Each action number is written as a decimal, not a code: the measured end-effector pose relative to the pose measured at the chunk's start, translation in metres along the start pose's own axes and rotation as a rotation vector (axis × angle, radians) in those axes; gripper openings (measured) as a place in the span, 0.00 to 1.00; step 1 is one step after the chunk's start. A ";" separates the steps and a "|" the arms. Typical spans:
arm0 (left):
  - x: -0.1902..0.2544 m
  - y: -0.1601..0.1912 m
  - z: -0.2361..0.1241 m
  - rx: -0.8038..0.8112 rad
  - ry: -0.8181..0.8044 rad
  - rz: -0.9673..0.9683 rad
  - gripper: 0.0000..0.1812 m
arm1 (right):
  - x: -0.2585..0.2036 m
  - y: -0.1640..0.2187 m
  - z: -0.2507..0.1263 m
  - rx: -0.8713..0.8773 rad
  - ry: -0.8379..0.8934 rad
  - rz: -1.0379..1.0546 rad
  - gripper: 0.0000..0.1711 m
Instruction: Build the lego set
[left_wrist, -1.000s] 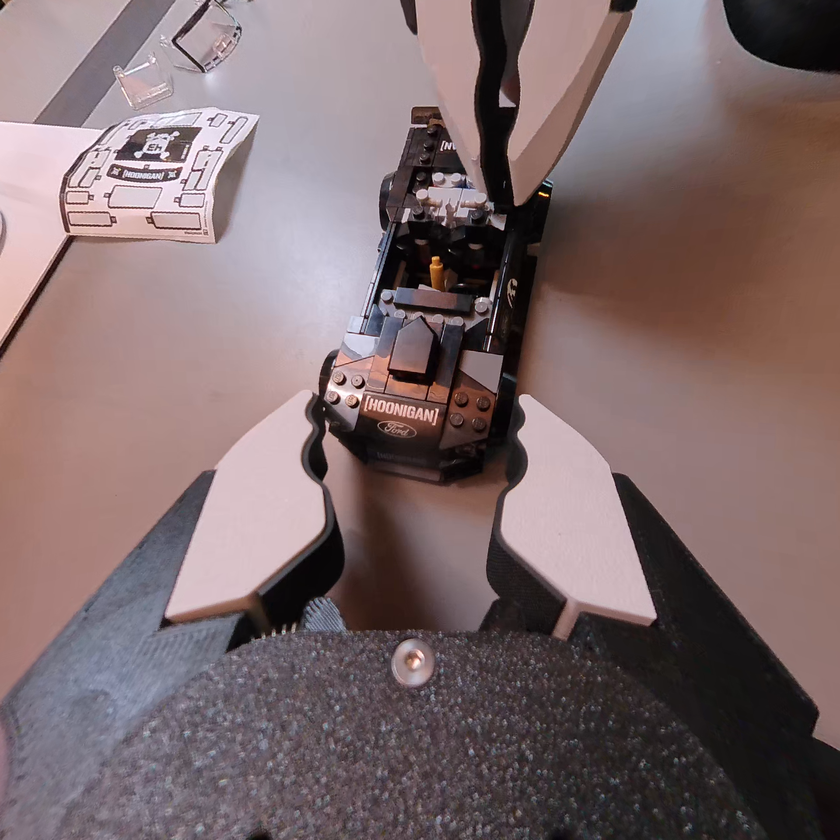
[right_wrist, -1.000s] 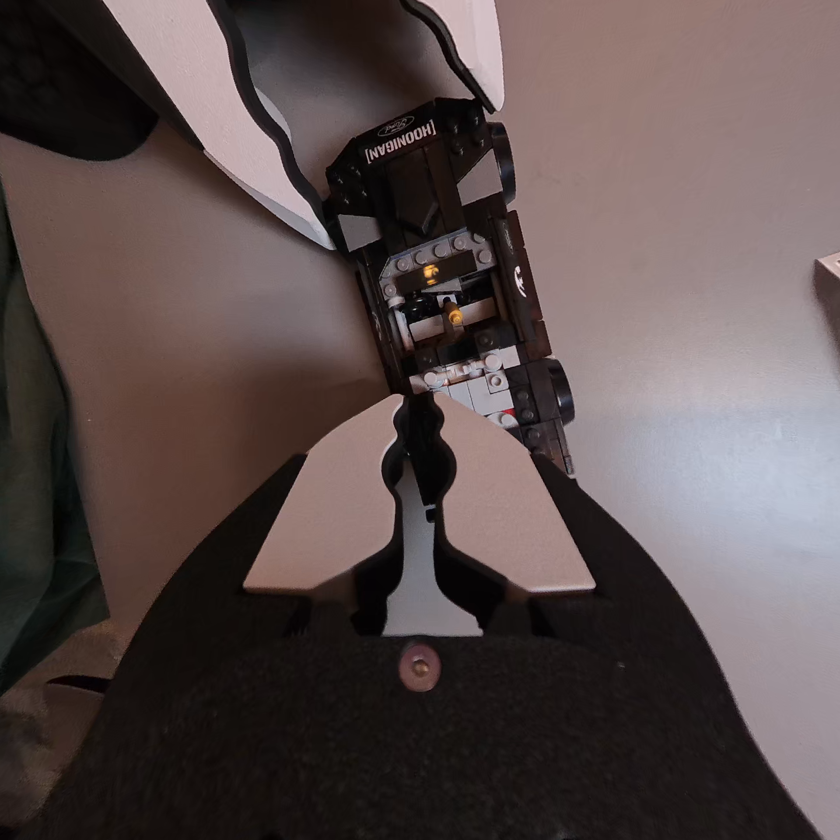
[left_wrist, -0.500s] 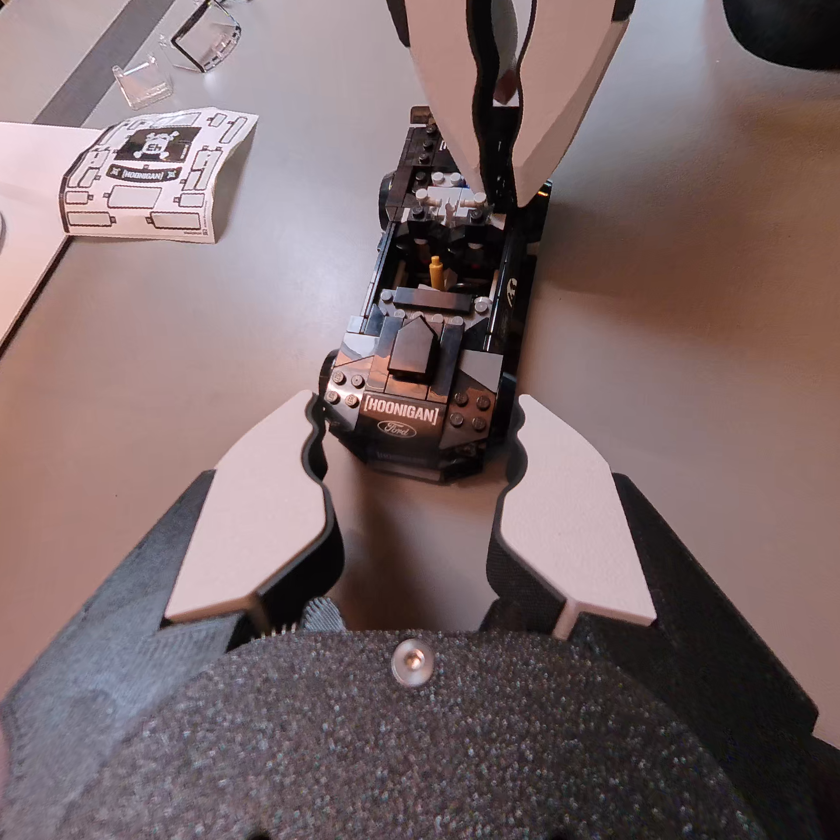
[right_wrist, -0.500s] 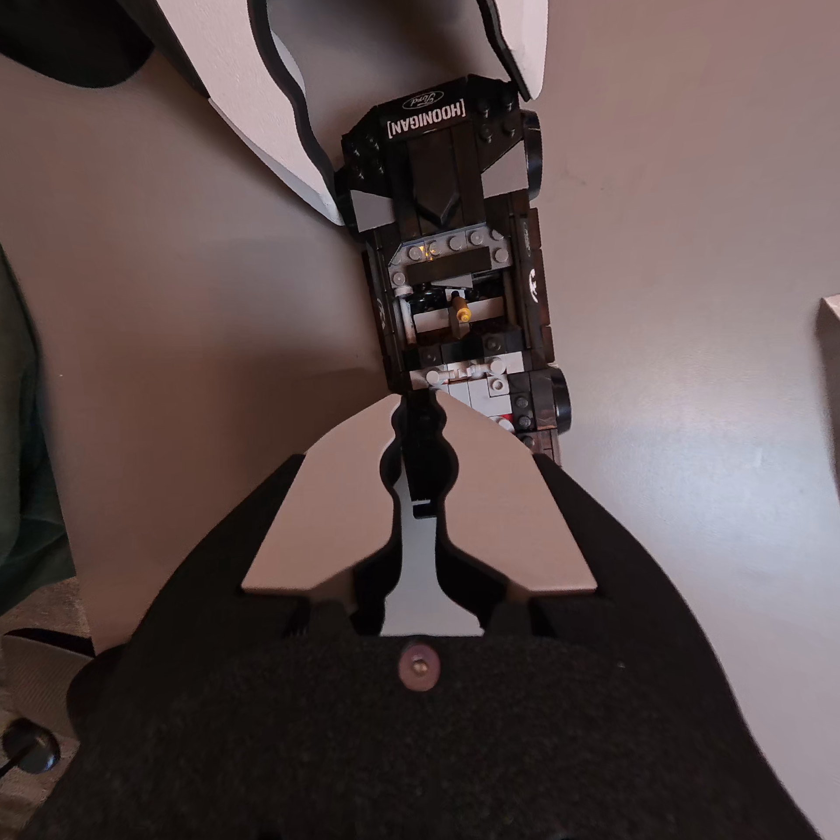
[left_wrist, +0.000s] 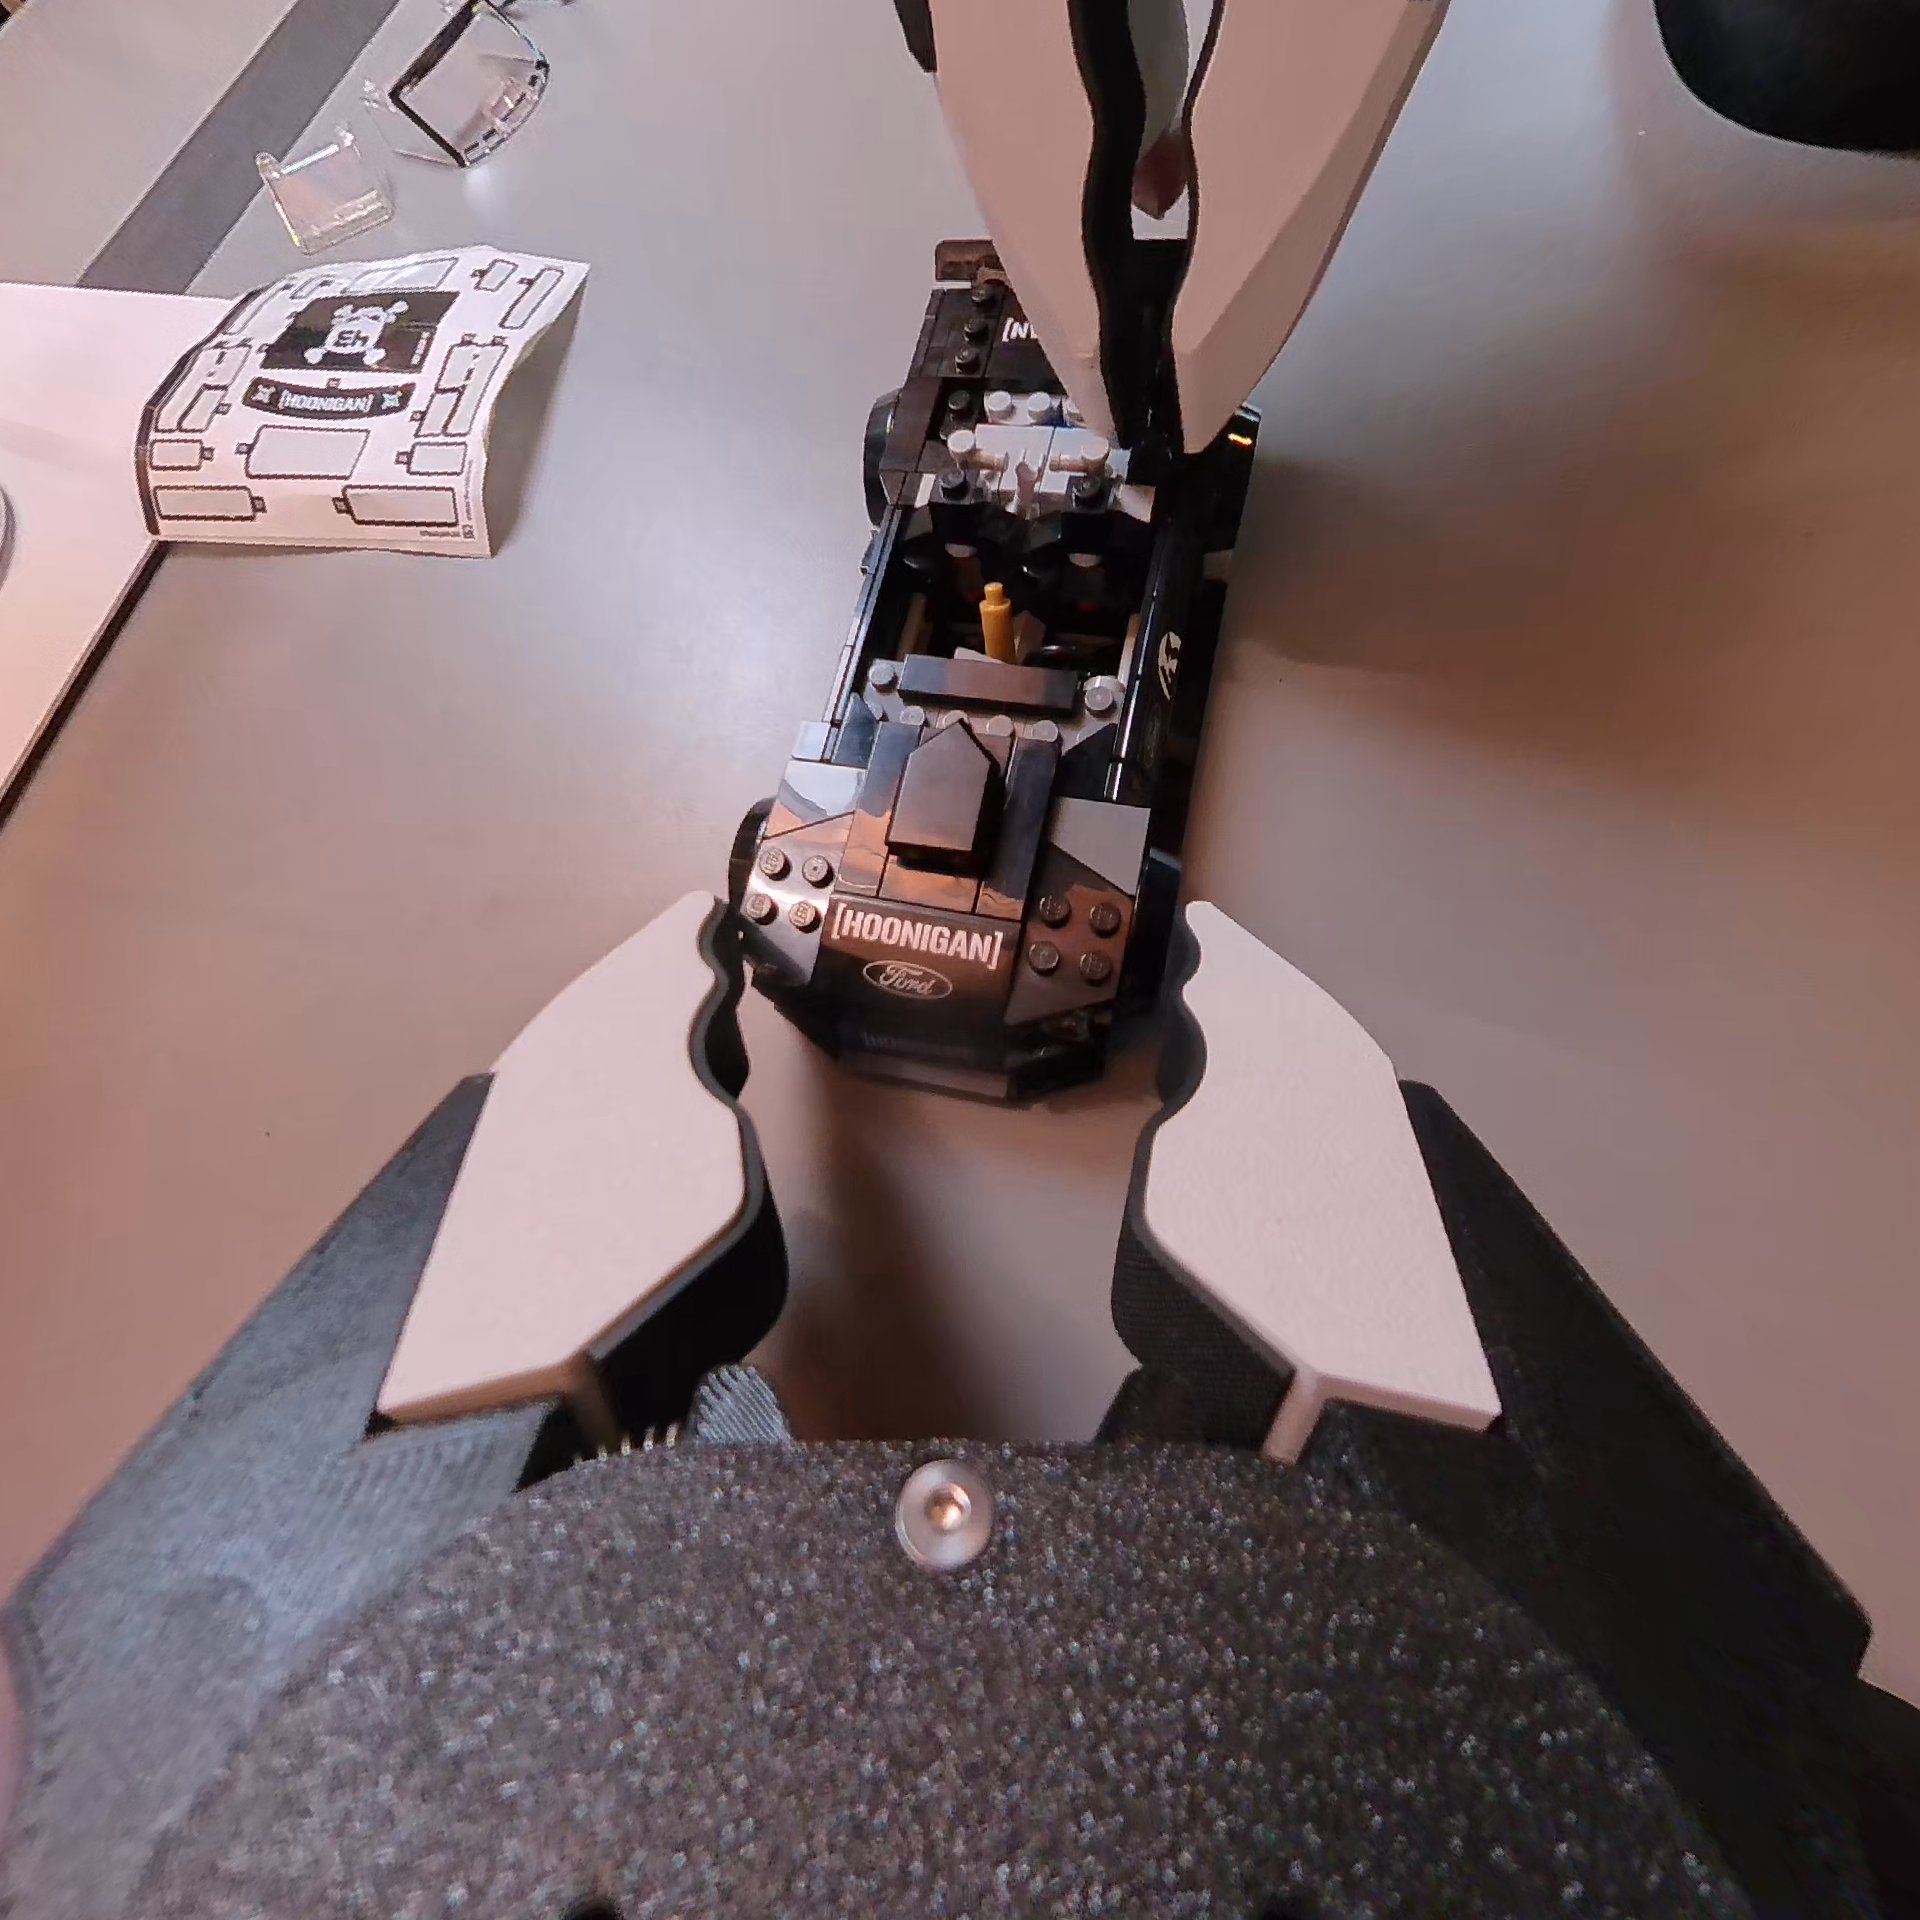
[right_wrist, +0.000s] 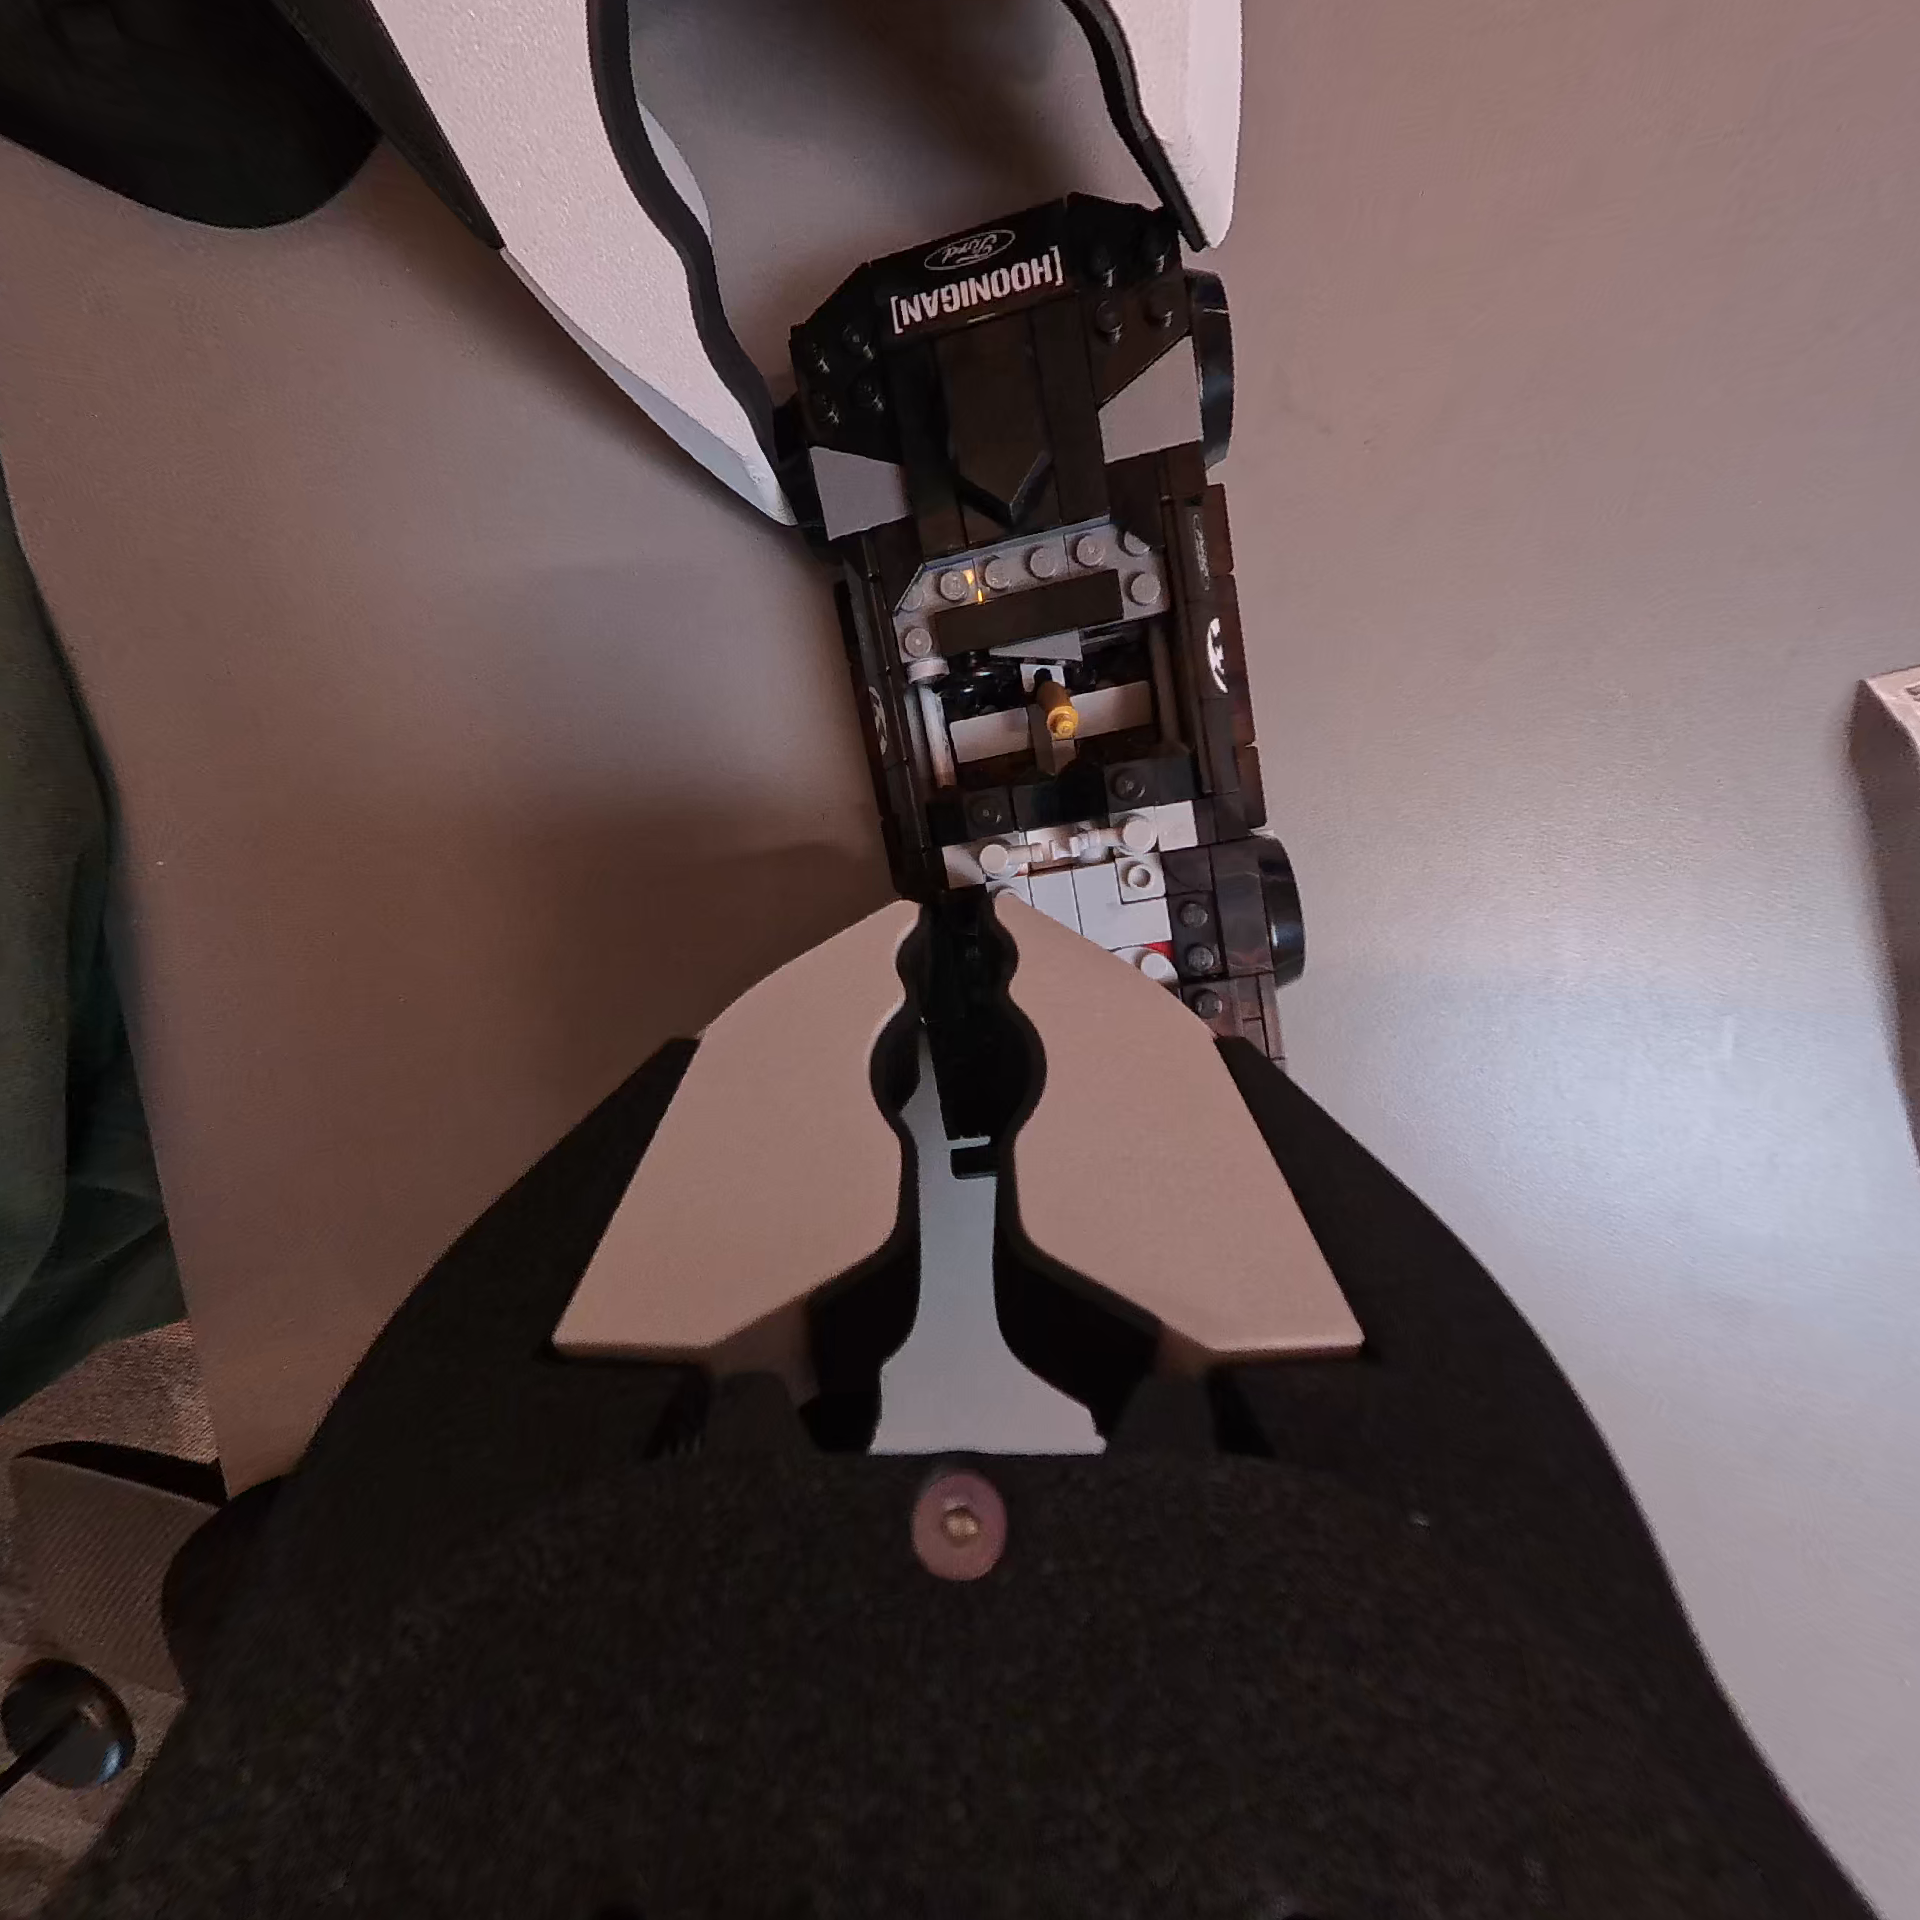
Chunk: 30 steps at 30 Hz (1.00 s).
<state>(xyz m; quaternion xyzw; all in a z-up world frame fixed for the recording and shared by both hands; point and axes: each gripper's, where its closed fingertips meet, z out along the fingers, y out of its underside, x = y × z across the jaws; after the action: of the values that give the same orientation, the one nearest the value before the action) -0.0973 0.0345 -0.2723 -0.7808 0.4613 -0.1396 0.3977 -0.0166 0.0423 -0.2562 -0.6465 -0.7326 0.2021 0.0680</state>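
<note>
Room: lay open on the grey counter to both sides of the lego car; sticker sheet and two clear windscreen pieces sat well apart at far left, near a white booklet edge.
Counter edge: ran down the left side in the right wrist view, dark cloth beyond it.
Left gripper: spread wide, fingers flanking the car's nose just beside its front corners, possibly touching the sides, hard to tell.
Right gripper: reached in from the far end, tips pointed down at the rear, clenched on a thin black piece along the car's rear side.
Car: black, roofless, lengthways between the two grippers on the counter; grey studded plates at the rear, yellow lever upright in the cockpit, lettered sticker across the nose.
</note>
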 end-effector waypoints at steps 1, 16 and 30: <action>0.000 0.000 0.000 -0.001 -0.001 0.001 0.43 | 0.000 0.000 0.000 -0.002 -0.002 -0.001 0.05; 0.000 0.001 0.000 -0.003 -0.001 0.007 0.43 | -0.001 0.002 0.000 -0.015 -0.010 -0.011 0.05; 0.001 0.001 -0.001 -0.007 -0.003 0.014 0.43 | -0.004 0.001 -0.001 0.033 0.058 0.213 0.08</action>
<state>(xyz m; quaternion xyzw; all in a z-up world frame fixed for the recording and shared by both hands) -0.0978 0.0328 -0.2728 -0.7791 0.4666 -0.1339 0.3966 -0.0149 0.0389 -0.2554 -0.7250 -0.6540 0.2016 0.0779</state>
